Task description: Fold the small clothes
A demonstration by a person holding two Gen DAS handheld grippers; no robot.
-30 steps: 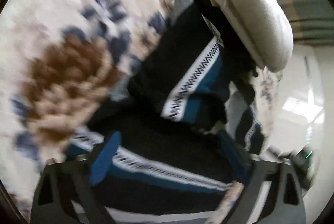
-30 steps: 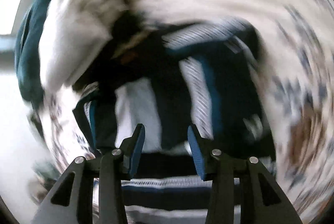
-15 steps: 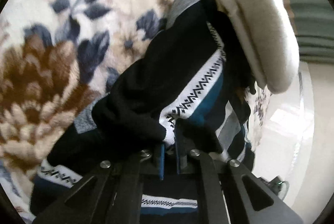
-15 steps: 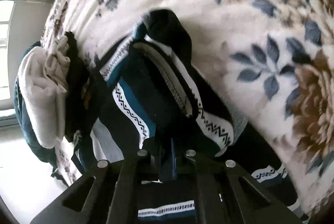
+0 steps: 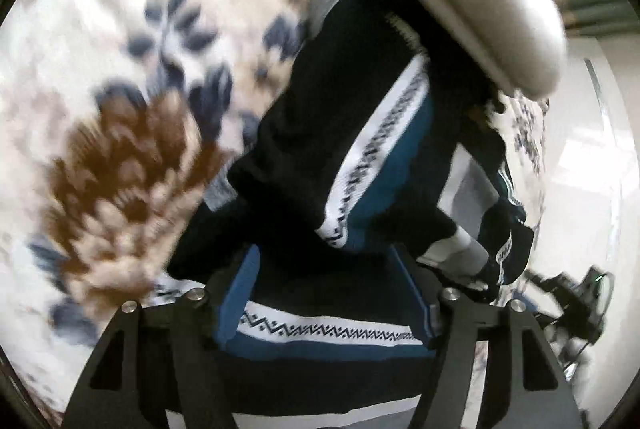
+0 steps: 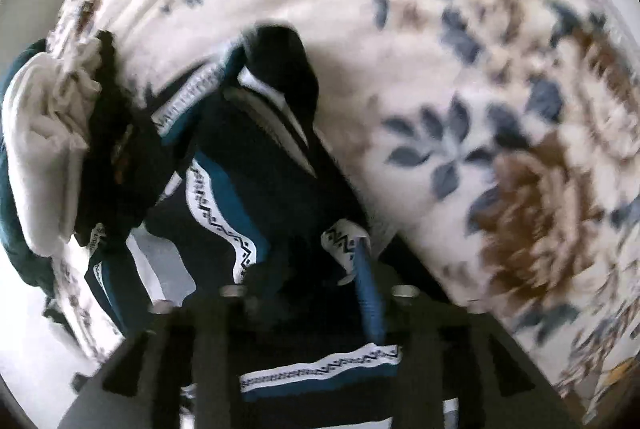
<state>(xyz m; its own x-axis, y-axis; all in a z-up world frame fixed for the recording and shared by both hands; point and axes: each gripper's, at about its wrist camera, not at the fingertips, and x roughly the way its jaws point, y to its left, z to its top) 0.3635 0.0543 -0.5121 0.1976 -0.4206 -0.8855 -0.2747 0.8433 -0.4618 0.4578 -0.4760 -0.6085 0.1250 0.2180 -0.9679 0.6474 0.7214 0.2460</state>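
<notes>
A small black sweater (image 5: 340,133) with teal and white zigzag bands lies bunched on a floral blanket (image 5: 120,109). It also shows in the right wrist view (image 6: 248,181). My left gripper (image 5: 324,277) is open, its blue pads apart just over the sweater's folded edge. My right gripper (image 6: 308,269) is open too, with sweater fabric lying between its fingers; only the right blue pad (image 6: 366,289) shows clearly. Both views are blurred by motion.
A stack of folded clothes, cream (image 5: 480,9) on top, sits past the sweater near the blanket's edge; it shows at the left in the right wrist view (image 6: 44,149). A pale floor (image 5: 592,189) lies beyond the edge.
Half a second ago both grippers were shut on sweater fabric. Now both have opened and let it go, and both cameras are moving.
</notes>
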